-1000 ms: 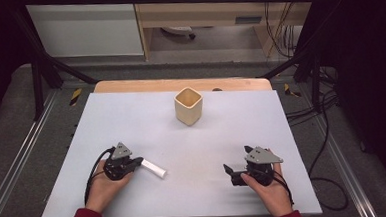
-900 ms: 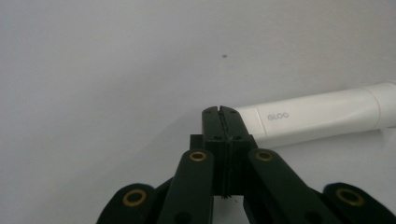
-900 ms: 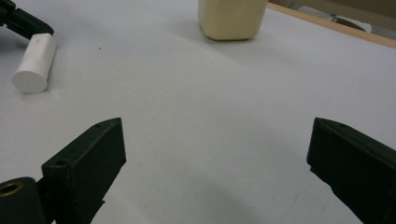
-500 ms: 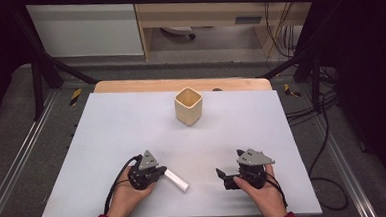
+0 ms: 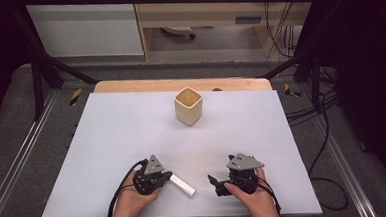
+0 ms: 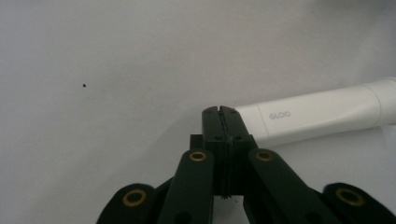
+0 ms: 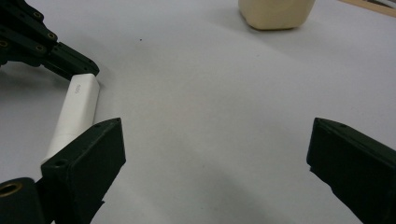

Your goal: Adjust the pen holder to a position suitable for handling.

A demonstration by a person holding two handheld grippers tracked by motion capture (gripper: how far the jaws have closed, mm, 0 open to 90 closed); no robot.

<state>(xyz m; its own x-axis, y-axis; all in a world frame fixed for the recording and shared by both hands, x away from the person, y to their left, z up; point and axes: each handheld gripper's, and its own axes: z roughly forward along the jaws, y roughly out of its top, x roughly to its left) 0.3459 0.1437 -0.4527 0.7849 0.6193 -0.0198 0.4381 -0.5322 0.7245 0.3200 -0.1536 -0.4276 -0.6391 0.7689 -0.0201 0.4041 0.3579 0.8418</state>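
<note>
Now my left tool is pressed together, touching the end of the white glue stick lying on the table. My right tool is spread wide. If I push, the stick could roll away.

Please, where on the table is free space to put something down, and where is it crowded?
The widest bare patch lies between the beige cup and the two grippers. The table's left and right sides beside the cup are also free. It is crowded at the near edge: the left gripper, fingers shut, touches the end of the white tube, and the open right gripper sits close by.
</note>
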